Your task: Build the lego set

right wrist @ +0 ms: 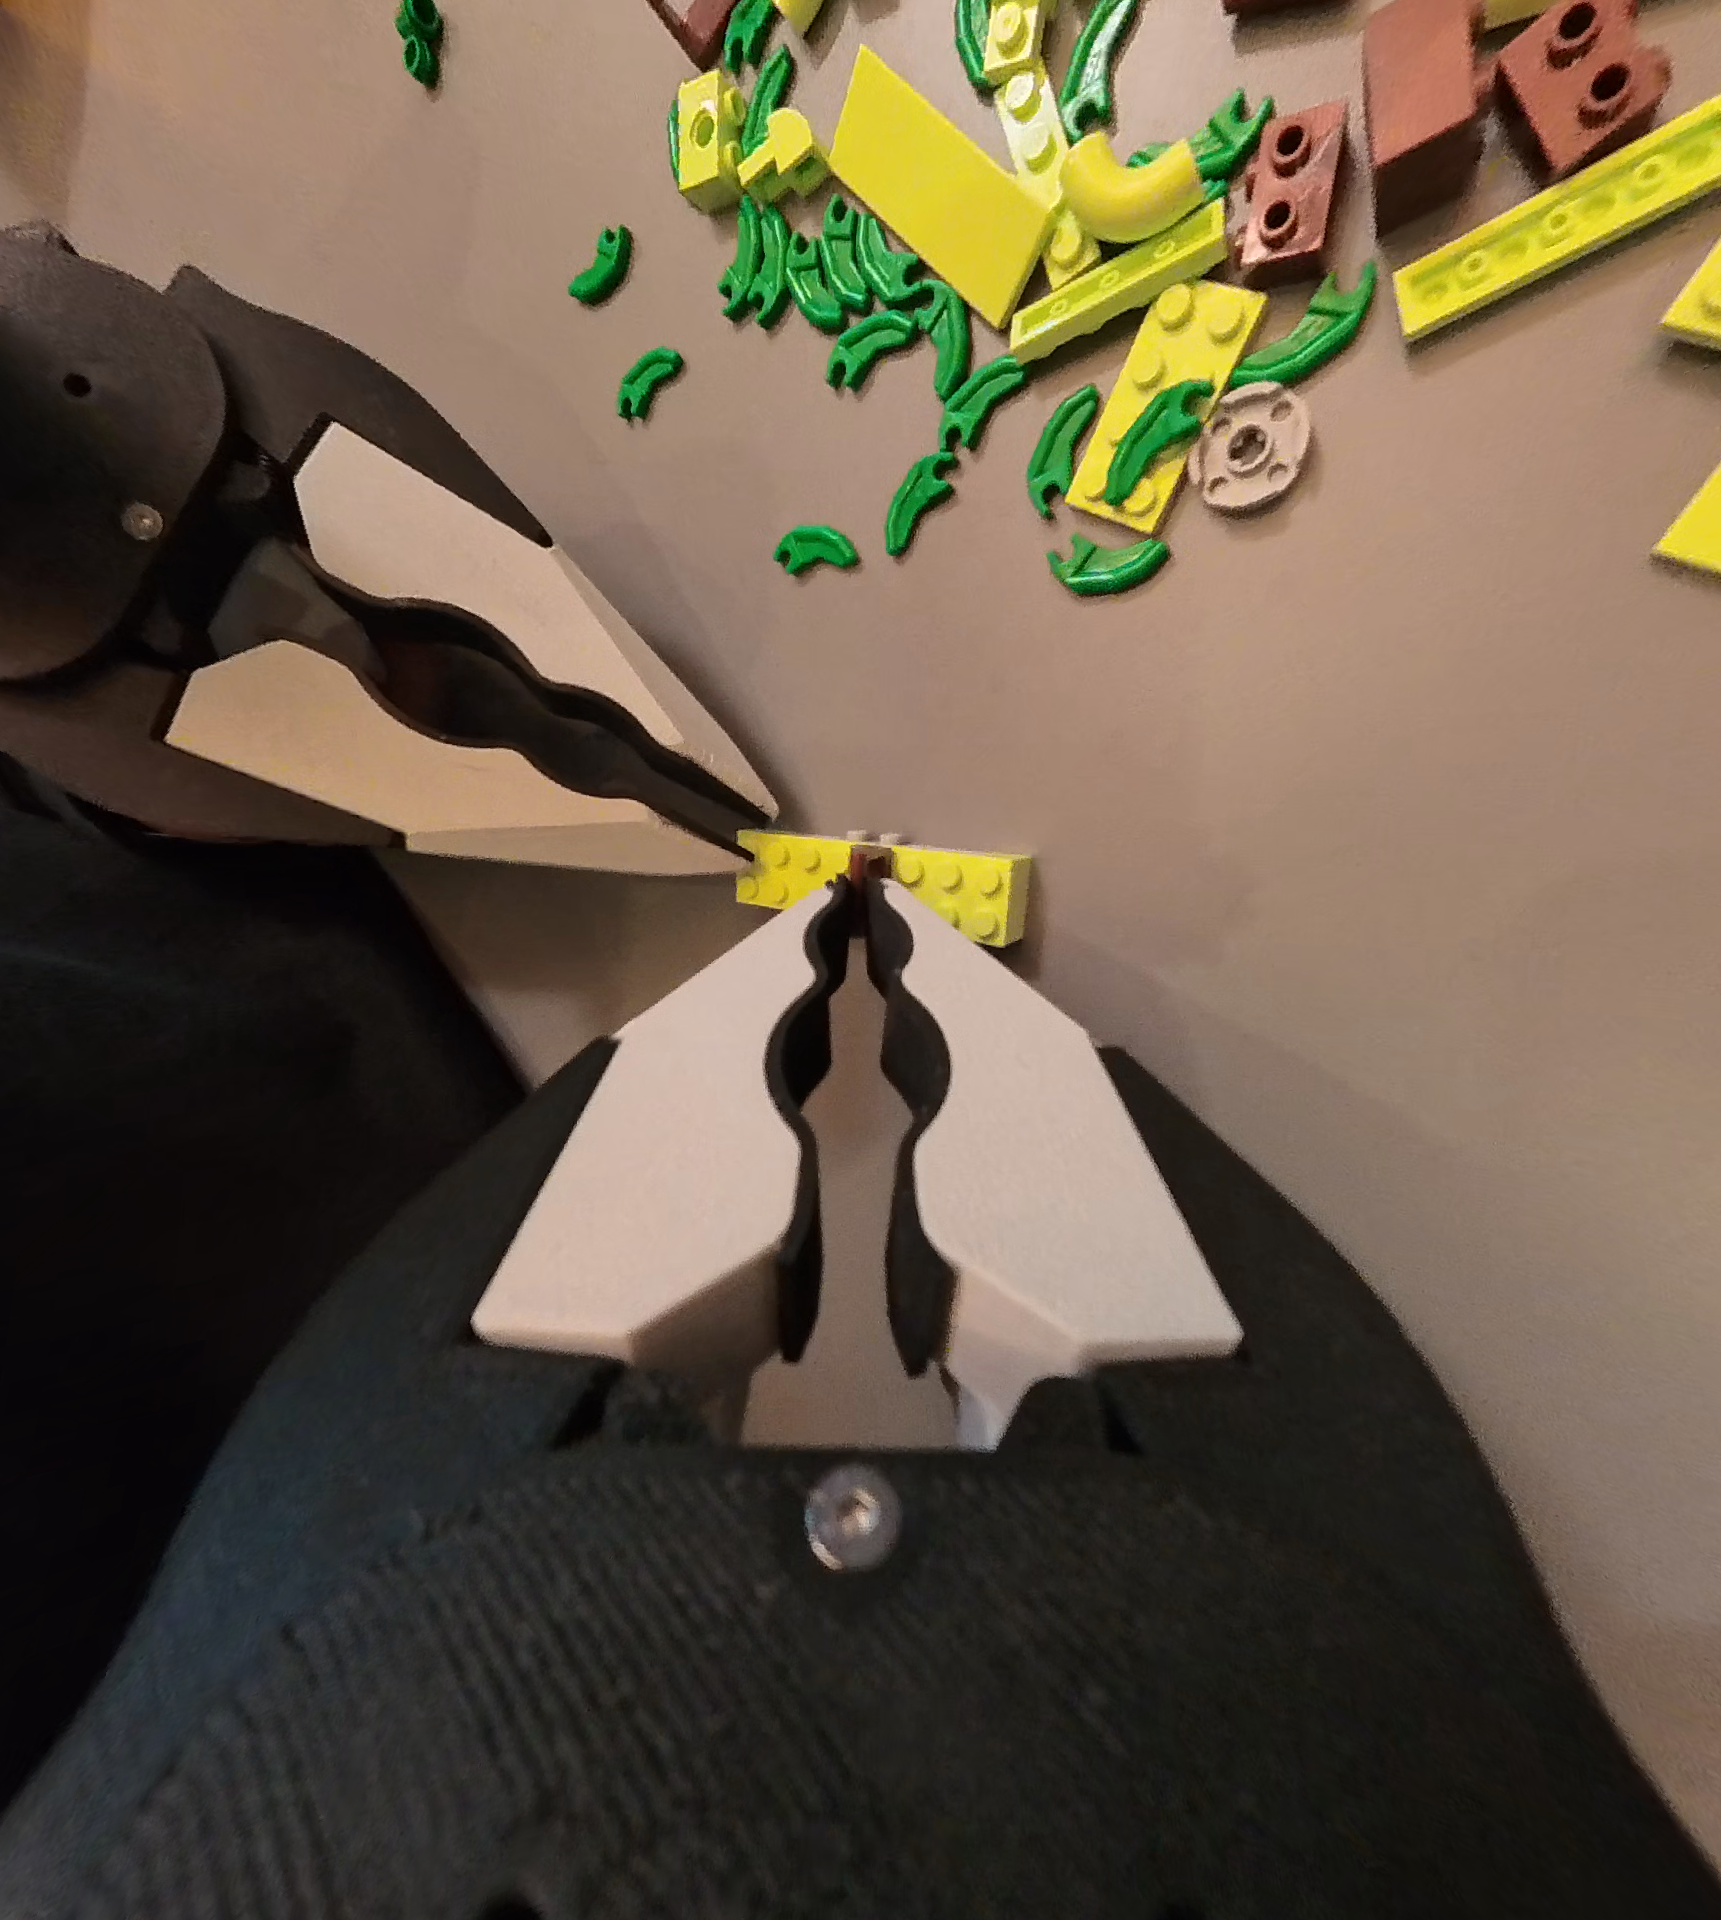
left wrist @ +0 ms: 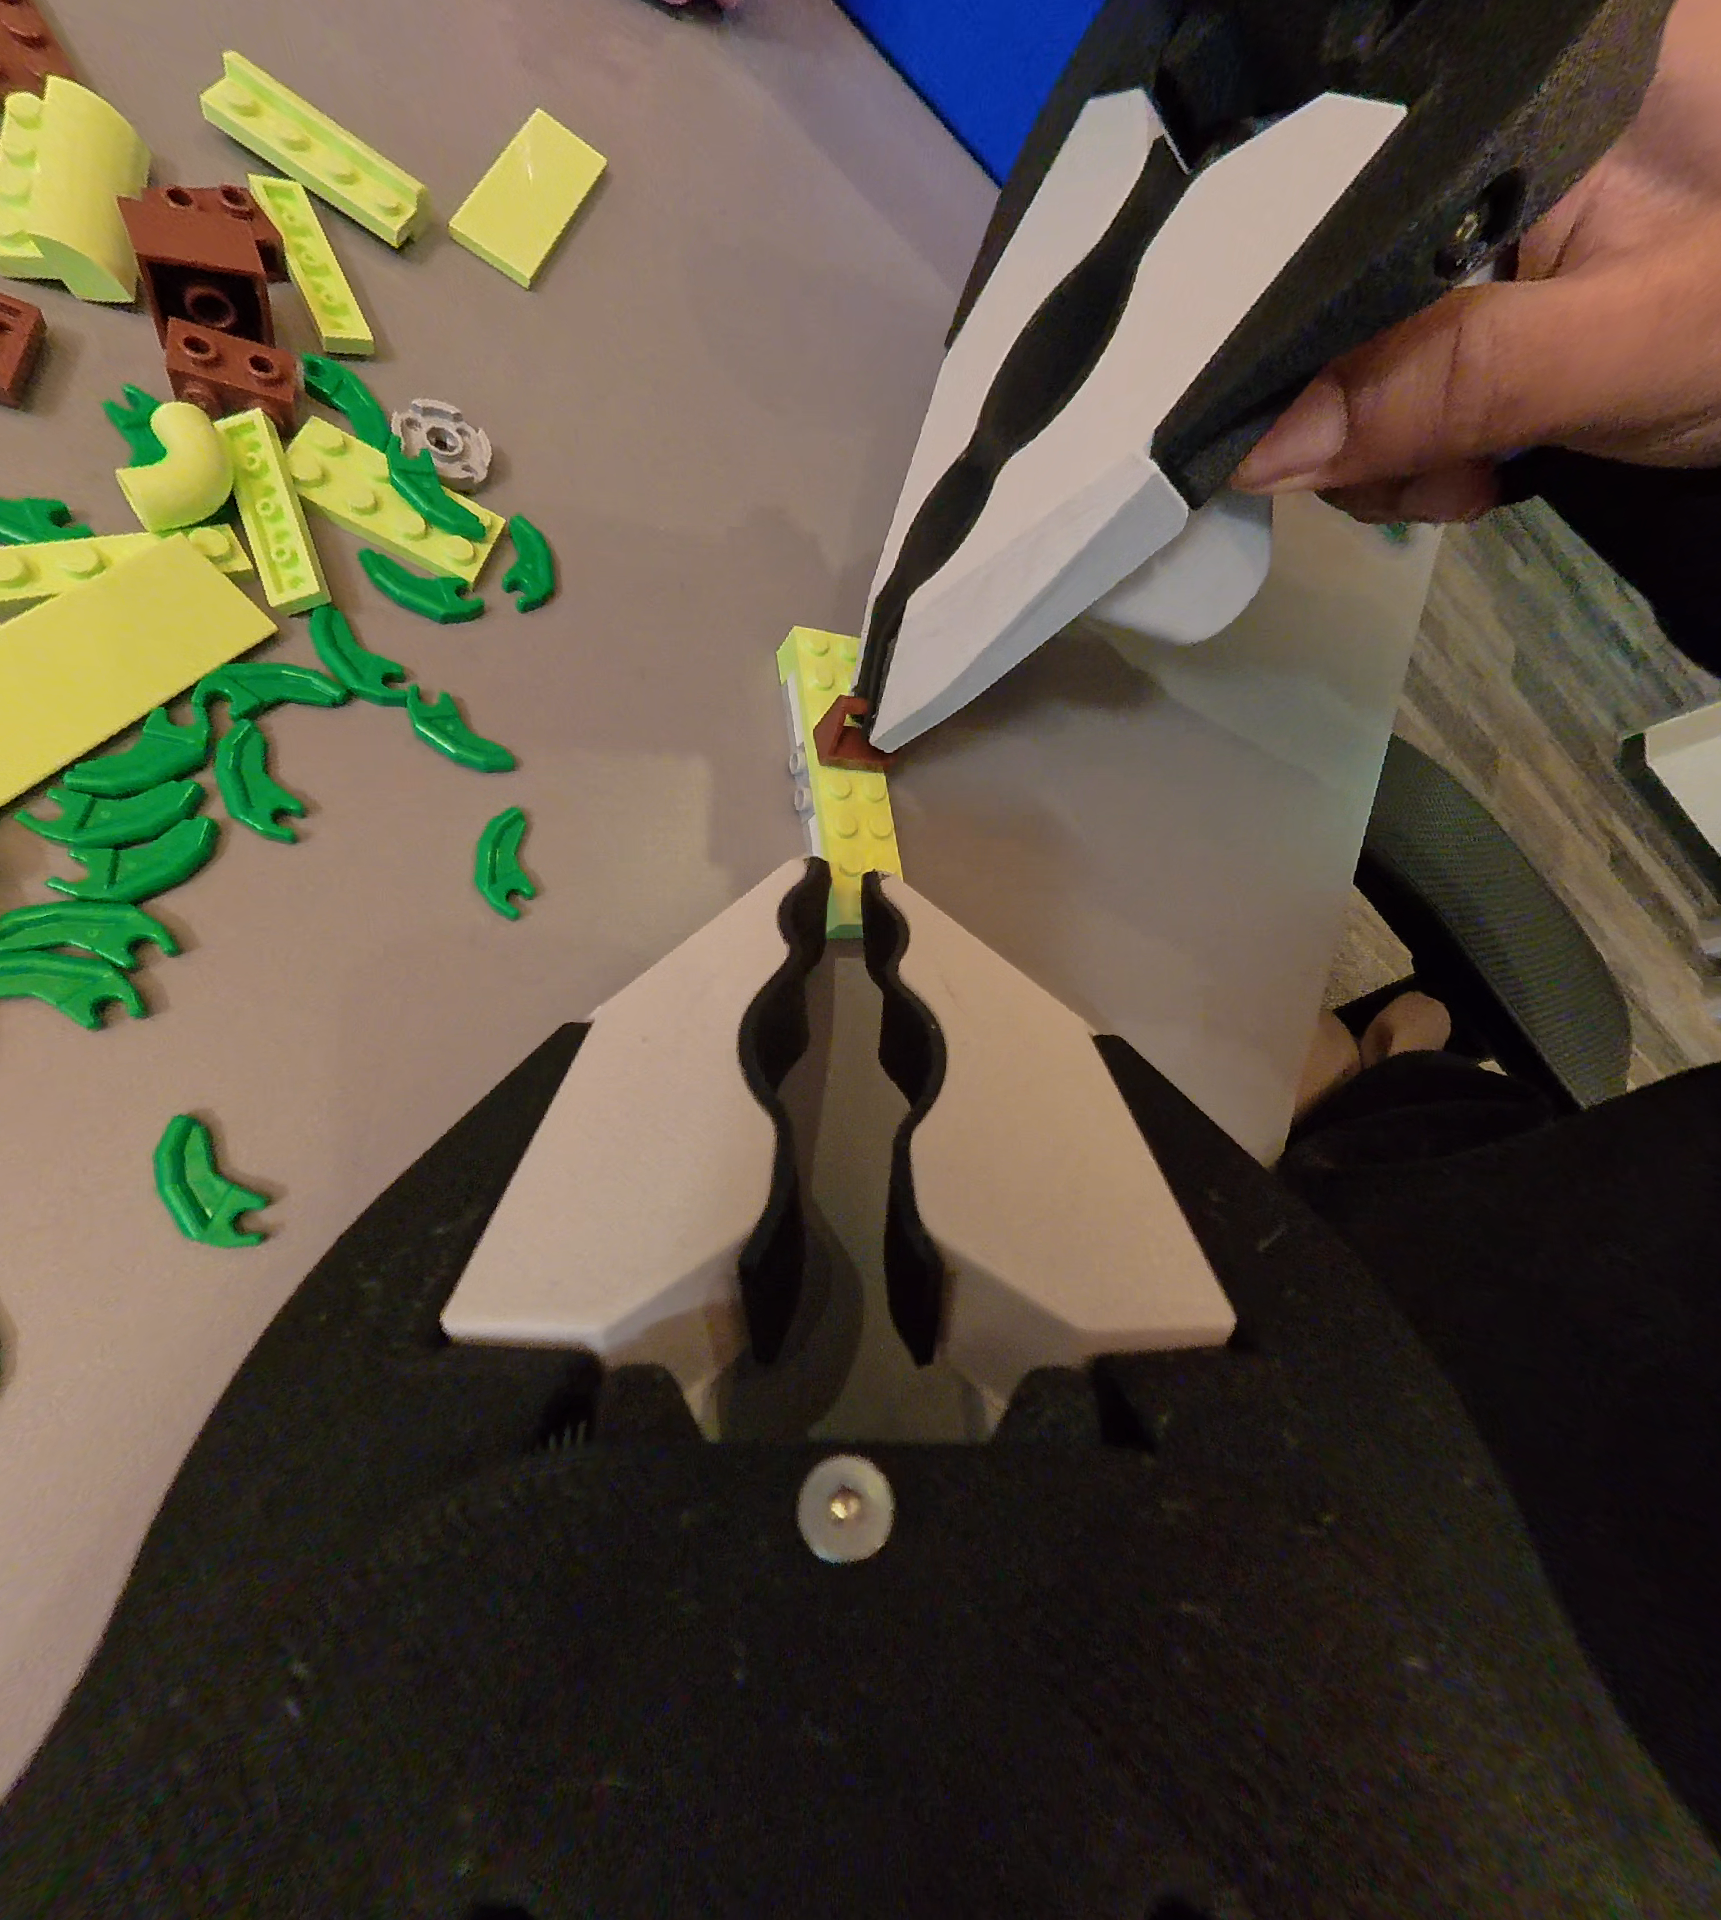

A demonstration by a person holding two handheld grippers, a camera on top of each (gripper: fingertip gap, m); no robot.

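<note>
The left gripper [left wrist: 843,883] is clamped on one end of the lime plate [left wrist: 861,821], which lies on the grey table [left wrist: 627,1039]. The right gripper [right wrist: 858,902] pinches a small brown piece [left wrist: 848,732] onto the plate's middle. Loose bricks [right wrist: 1095,260] lie well apart.

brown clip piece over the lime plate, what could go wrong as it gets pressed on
1. The right gripper pinches the small brown clip piece only at its tips, so it may twist or pop out under pressure.
2. The left gripper clamps just one end of the lime plate; pressing mid-plate could lever it loose.
3. If dropped, the piece could fall off the nearby table edge.
</note>
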